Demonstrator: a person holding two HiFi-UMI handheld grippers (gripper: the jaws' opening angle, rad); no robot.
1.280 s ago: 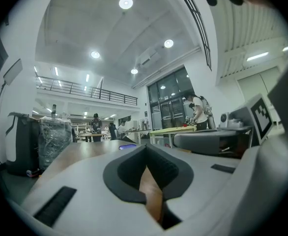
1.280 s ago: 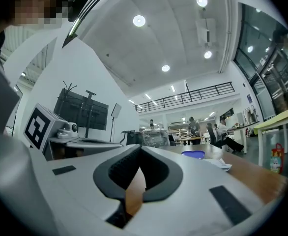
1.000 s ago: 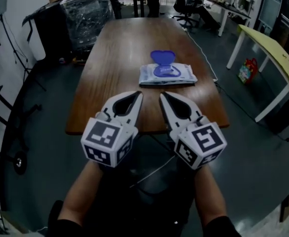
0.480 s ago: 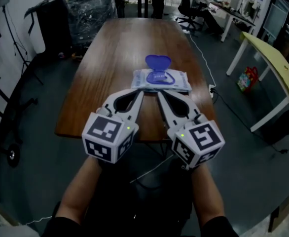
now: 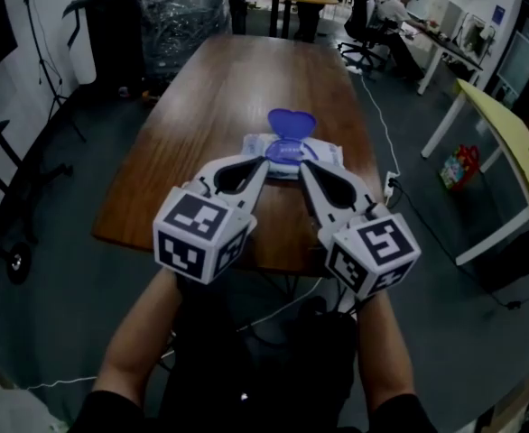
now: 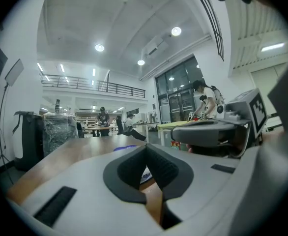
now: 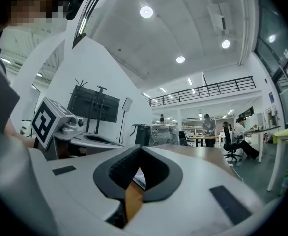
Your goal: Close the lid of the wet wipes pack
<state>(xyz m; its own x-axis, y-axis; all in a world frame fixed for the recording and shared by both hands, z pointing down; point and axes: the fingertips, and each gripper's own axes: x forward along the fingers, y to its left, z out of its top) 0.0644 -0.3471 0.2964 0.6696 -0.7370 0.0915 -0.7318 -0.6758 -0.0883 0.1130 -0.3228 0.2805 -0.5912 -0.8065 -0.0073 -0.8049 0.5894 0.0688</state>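
Note:
The wet wipes pack (image 5: 293, 158) lies flat on the brown wooden table (image 5: 219, 88), its blue lid (image 5: 292, 123) hinged open and standing up at the far side. My left gripper (image 5: 263, 163) and right gripper (image 5: 304, 166) are held side by side, level, and both are shut with nothing in them. Their tips overlap the pack's near edge in the head view; contact cannot be judged. The left gripper view shows the lid (image 6: 126, 148) past the shut left gripper (image 6: 146, 147). A sliver of the pack (image 7: 139, 178) shows through the right gripper's (image 7: 140, 147) shut fingers.
A yellow-topped table (image 5: 508, 129) stands to the right, with a red bag (image 5: 459, 165) under it. A plastic-wrapped black stack (image 5: 179, 12) sits behind the table's far left corner. Desks, office chairs and people are at the back. A cable (image 5: 386, 147) runs along the floor.
Both grippers have moved forward over the table's near edge toward the pack, staying shut. The pack and its open lid have not moved.

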